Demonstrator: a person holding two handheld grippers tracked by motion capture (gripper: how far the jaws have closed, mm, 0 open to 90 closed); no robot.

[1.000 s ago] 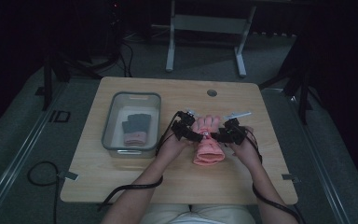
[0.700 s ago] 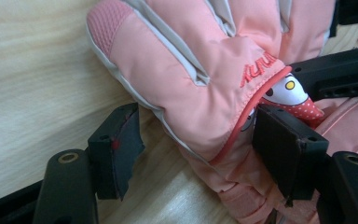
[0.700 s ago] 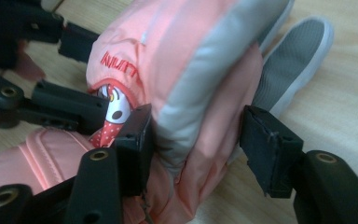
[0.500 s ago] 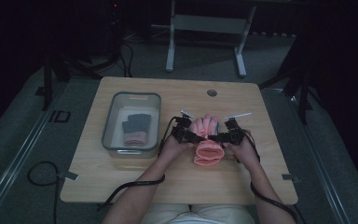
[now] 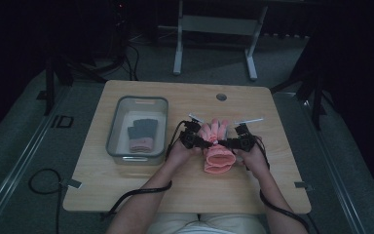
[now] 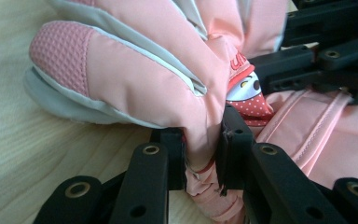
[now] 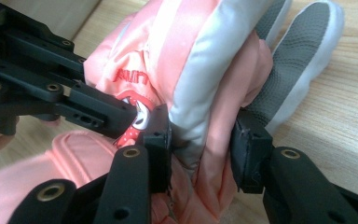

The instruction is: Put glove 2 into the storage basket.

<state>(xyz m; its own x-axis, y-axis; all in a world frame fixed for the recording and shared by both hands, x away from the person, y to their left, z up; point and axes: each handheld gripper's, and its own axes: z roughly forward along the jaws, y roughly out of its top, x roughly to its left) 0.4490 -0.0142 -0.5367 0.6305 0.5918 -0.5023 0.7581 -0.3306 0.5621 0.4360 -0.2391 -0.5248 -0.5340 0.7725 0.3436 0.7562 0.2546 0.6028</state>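
Observation:
A pink padded glove (image 5: 217,146) with grey trim lies mid-table, fingers pointing away from the person, cuff toward them. My left gripper (image 5: 205,143) pinches it from the left, and my right gripper (image 5: 226,142) pinches it from the right. In the left gripper view the jaws are shut on a fold of the pink glove (image 6: 168,88) near a cartoon patch. The right gripper view has the jaws clamped on the pink glove (image 7: 200,84) along its pink and grey side, with the left gripper's black linkage across from it.
A clear plastic bin (image 5: 118,127) stands on the left of the wooden table (image 5: 126,190); a grey and pink glove (image 5: 141,134) lies inside. A round hole (image 5: 221,97) is near the far edge. Cables trail off the near edge.
Both grippers and the glove have shifted slightly toward the person. Both grips on the glove hold as before.

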